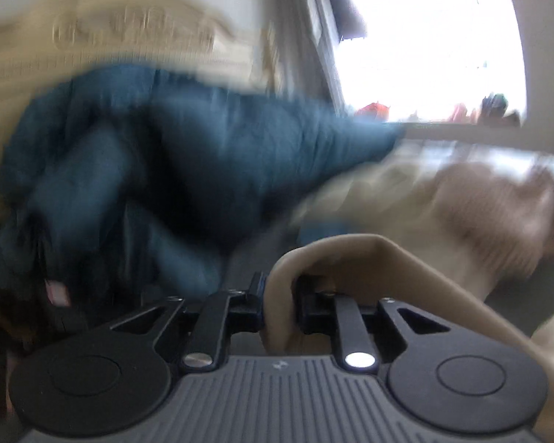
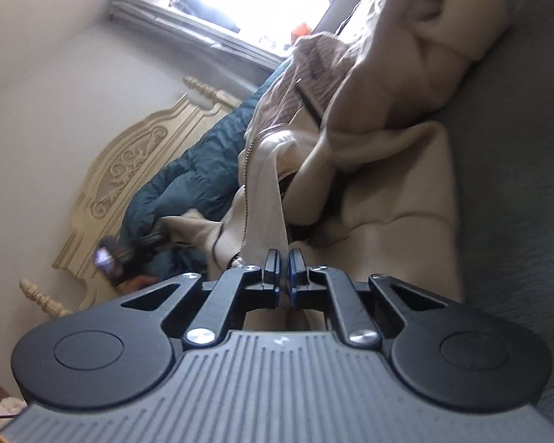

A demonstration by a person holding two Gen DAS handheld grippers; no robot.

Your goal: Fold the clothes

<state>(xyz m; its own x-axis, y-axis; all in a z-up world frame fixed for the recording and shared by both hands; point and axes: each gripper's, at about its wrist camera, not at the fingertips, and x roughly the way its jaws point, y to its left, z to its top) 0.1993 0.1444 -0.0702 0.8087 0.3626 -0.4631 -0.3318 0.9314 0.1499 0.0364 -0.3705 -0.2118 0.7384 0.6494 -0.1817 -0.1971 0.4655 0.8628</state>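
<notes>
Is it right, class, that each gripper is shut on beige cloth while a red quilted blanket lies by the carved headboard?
Not quite: the quilted blanket is dark teal, not red, as the right wrist view shows. The rest stands: left gripper and right gripper each pinch beige cloth near the carved headboard.

beige garment (image 2: 395,155) | teal quilted duvet (image 1: 188,140) | cream carved headboard (image 2: 129,170) | grey sheet (image 2: 516,147)

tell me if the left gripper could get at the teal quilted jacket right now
Probably not as things stand: the left gripper is shut on a fold of beige fabric, so its jaws are taken. The teal jacket lies ahead with nothing else between.
</notes>
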